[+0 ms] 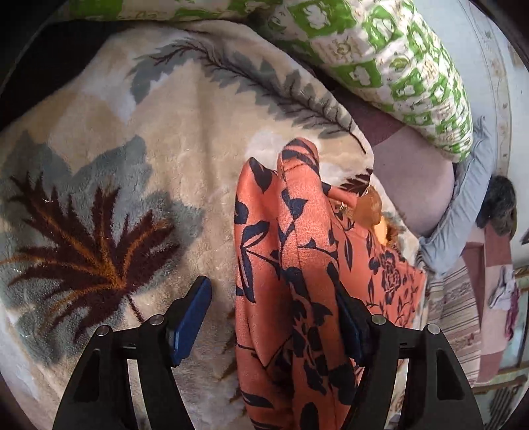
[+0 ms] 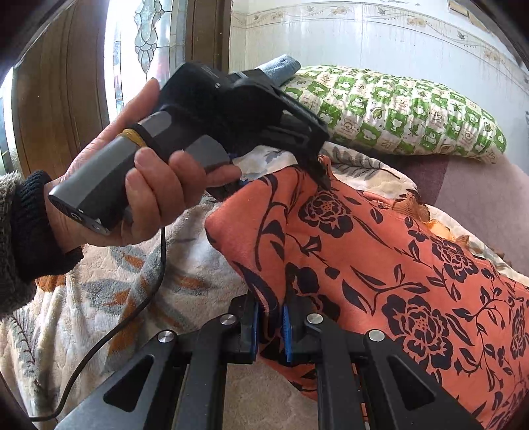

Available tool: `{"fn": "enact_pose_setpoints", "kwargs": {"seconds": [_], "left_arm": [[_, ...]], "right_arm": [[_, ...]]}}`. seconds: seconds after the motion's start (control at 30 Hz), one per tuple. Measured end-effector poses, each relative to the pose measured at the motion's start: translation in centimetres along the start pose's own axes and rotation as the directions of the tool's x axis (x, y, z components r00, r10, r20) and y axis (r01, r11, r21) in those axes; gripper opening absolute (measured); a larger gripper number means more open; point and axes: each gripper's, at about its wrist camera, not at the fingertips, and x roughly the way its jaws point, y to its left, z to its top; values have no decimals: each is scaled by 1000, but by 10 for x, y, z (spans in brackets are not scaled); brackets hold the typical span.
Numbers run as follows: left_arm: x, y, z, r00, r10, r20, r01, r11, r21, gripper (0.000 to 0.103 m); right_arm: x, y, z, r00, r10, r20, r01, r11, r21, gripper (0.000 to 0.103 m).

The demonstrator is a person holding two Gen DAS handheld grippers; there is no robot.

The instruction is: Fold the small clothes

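Lengthwise, orange garment point(image 1: 291, 264) toward pillow point(image 1: 396, 66).

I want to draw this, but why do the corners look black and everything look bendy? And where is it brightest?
Both wrist views use fisheye lenses, so the corners go black and straight things curve, like the wall border in the right wrist view. Brightest there is the window, washed out white; in the left wrist view, light falls softly on the orange garment.
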Motion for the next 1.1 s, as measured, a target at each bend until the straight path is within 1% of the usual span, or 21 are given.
{"fn": "enact_pose_setpoints", "kwargs": {"seconds": [0.03,0.07,0.1,0.13,0.17,0.23,0.33,0.4,0.5,0.6,0.7,0.8,0.9,0.93,0.97,1.0,1.03,1.1], "left_arm": [[0,-6,-1,1000,5,11,-5,1000,20,68],[0,-11,-1,1000,-21,9,21,1000,23,67],[2,-14,-3,998,-66,1,66,998,12,52],[3,-18,-6,996,-93,-6,93,996,10,28],[2,-24,-8,996,-86,-4,86,996,21,23],[-4,-35,-12,998,-60,27,59,997,45,19],[-22,-55,-20,993,-100,56,97,993,60,18],[-38,-72,-33,991,-118,70,112,990,85,18],[-52,-107,-54,989,-134,69,123,983,138,18],[-48,-147,-79,988,-143,52,130,972,195,18],[-15,-188,-100,994,-109,7,104,967,234,18],[34,-217,-113,995,-65,-73,81,968,238,18],[84,-237,-127,990,37,-138,1,965,261,18],[99,-241,-131,986,78,-145,-36,961,273,18],[113,-243,-133,983,111,-149,-66,959,276,18],[123,-244,-134,979,136,-150,-91,958,271,18],[130,-244,-135,978,149,-146,-107,959,261,18],[131,-246,-133,978,155,-141,-116,961,250,18]], "right_arm": [[0,0,0,1000,2,2,-2,1000,0,10],[-1,-1,1,1000,5,4,-5,1000,2,10],[-2,-3,1,1000,10,6,-10,1000,7,10],[-5,-5,2,1000,13,9,-13,1000,18,10],[-8,-8,3,1000,15,16,-15,999,30,10],[-17,-15,5,999,14,29,-15,998,57,10],[-35,-31,5,999,10,53,-15,993,113,10],[-49,-43,4,998,8,65,-18,987,161,10],[-72,-65,-5,997,8,73,-26,968,248,9],[-99,-92,-26,997,6,82,-35,936,350,9],[-120,-121,-58,996,9,92,-51,883,466,9],[-125,-154,-93,994,19,103,-75,811,580,9],[-116,-185,-126,990,74,120,-136,719,681,9],[-113,-193,-134,988,93,124,-154,693,704,9],[-109,-199,-139,984,130,123,-178,666,724,9],[-104,-207,-142,980,161,116,-193,630,752,11],[-101,-215,-145,977,182,112,-200,588,784,17],[-96,-228,-151,961,245,130,-240,500,832,18]]}}
